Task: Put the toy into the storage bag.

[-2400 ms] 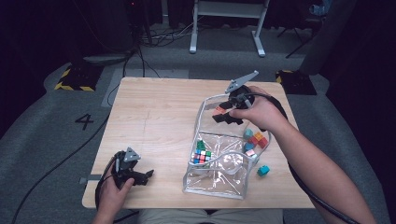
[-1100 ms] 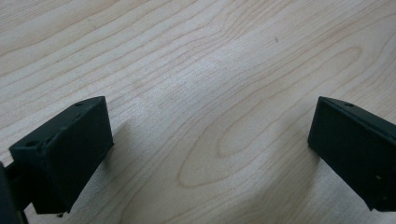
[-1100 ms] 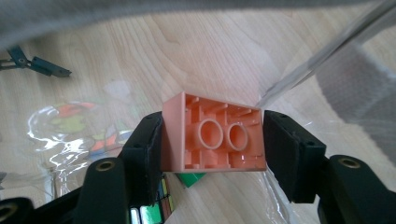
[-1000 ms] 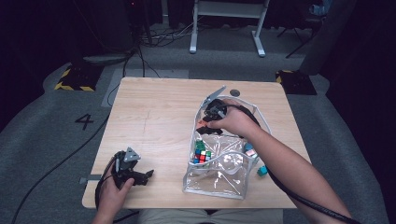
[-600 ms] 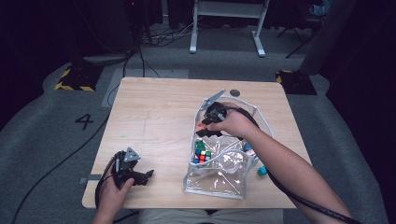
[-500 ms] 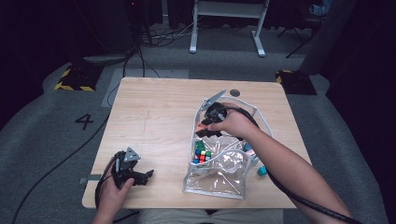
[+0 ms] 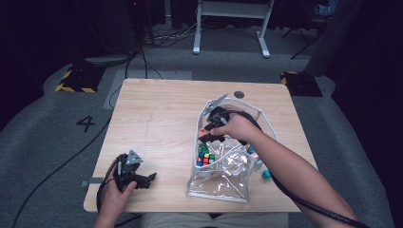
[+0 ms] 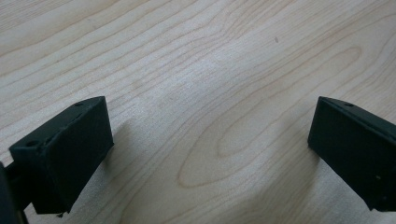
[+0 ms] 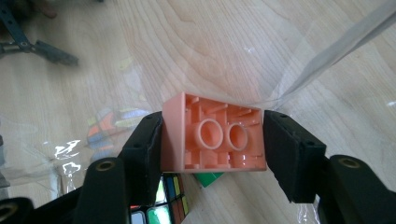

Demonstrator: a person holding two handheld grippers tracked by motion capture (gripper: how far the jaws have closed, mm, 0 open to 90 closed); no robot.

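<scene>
Clear bag (image 7: 223, 187): a see-through plastic pouch with a pale rim, lying on the right half of the wooden worktop (image 7: 161, 118), its mouth open toward the far side
Inside the bag: a colour-tiled puzzle cube (image 7: 205, 156) near the left wall, with a green piece just beside it; other small coloured bits farther right are too blurred by the plastic to name
Outside the bag: a teal block (image 7: 266, 174) on the worktop just beside the bag's right edge
Right gripper (image 7: 212, 130): over the open mouth of the bag, jaws pinching a salmon-pink toy brick (image 9: 215, 135) by its two short ends
Brick: its hollow underside with two round tubes faces the right gripper view's camera; it hangs above the cube (image 9: 161, 205) and the green piece (image 9: 208, 178)
Left gripper (image 7: 142, 179): resting at the near left corner of the worktop, well apart from the bag, jaws spread wide over bare wood (image 8: 210, 84)
</scene>
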